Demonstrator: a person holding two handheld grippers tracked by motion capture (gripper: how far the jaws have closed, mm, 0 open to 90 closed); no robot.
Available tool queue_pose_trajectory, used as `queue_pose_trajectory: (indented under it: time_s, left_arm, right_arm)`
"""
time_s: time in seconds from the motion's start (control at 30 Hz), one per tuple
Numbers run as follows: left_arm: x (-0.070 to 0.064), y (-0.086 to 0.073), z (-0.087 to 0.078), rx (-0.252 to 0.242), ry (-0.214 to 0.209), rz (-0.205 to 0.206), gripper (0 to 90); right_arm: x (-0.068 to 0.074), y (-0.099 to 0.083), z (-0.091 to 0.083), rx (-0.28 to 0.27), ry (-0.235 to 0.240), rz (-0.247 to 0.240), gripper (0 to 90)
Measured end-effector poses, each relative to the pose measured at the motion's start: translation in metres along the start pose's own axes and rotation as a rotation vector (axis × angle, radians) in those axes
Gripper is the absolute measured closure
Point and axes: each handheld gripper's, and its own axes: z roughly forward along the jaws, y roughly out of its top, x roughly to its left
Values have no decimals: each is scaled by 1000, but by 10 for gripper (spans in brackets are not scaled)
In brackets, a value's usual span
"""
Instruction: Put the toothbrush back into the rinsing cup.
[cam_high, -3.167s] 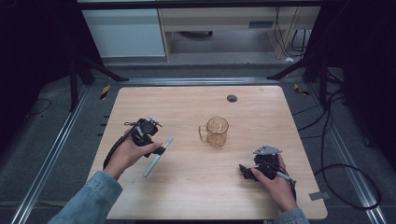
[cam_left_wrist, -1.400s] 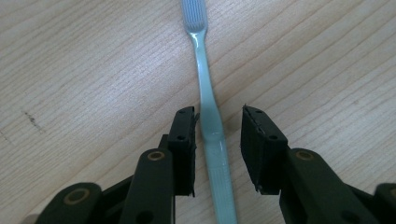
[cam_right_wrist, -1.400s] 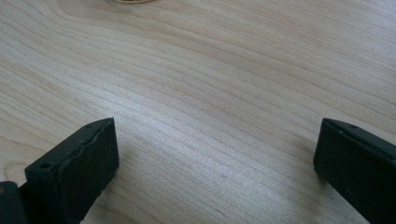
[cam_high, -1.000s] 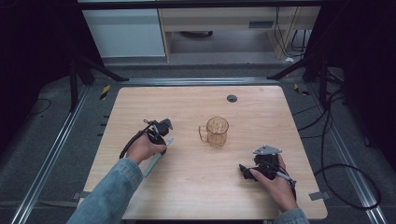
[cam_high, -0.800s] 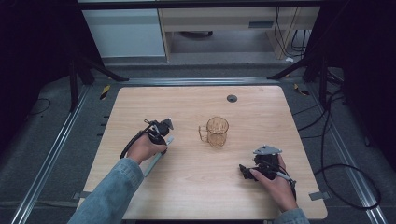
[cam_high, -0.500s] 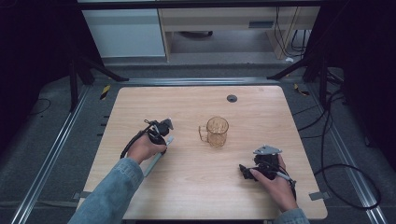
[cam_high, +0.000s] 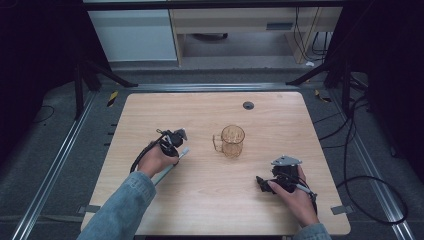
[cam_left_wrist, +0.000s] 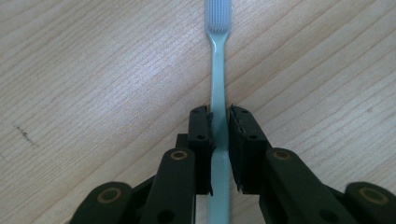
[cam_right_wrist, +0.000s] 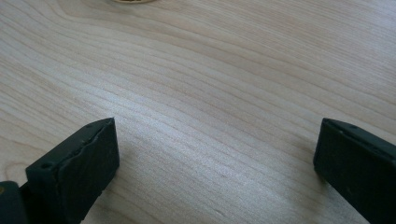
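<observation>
Toothbrush (cam_left_wrist: 218, 70), pale mint, slim handle, left tongs (cam_left_wrist: 219, 123) clamped

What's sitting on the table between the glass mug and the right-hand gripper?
Nothing: bare wood separates the mug from the right gripper, seen in the high view.

Denim-blue sleeves (cam_high: 122, 205) — black two-jaw grippers with brass-ringed pivots (cam_left_wrist: 180, 155), trailing black cables (cam_high: 142, 152), one grey three-cornered plate (cam_high: 286, 160).

Light wooden table (cam_high: 210, 200) with toothbrush (cam_left_wrist: 218, 70), amber glass mug (cam_high: 232, 141).
</observation>
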Motion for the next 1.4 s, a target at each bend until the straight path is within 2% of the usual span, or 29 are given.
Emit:
queue_pose_trajectory:
  time_s: [0.37,0.4,0.53,0.77,0.93,0.97,1.07,1.1,1.27,1.3,1.4]
  left_arm:
    - [0,-4,-21,-83,-16,1,790]
    - [-2,-4,-25,-107,-20,9,790]
    - [-4,-3,-34,-146,-25,20,791]
    - [-4,-4,-49,-222,-37,2,791]
    - [-5,-3,-57,-255,-43,0,790]
    - [-7,-2,-61,-279,-48,-1,791]
    - [-9,-2,-63,-297,-53,-1,790]
    - [-11,-1,-65,-320,-61,2,790]
    - [-15,1,-69,-361,-68,-4,791]
    - [-16,1,-71,-383,-70,-4,790]
    - [-18,2,-73,-397,-71,-6,790]
  right_arm:
    - [0,0,0,0,1,0,5]
    - [0,0,0,0,0,0,5]
    - [0,0,0,0,0,0,5]
    - [0,0,0,0,0,0,5]
    - [0,0,0,0,0,0,5]
    - [0,0,0,1,0,1,4]
    - [0,0,0,1,0,0,4]
    - [0,0,0,0,1,1,4]
    - [0,0,0,1,-1,0,4]
    - [0,0,0,1,2,1,4]
    - [0,0,0,0,0,1,4]
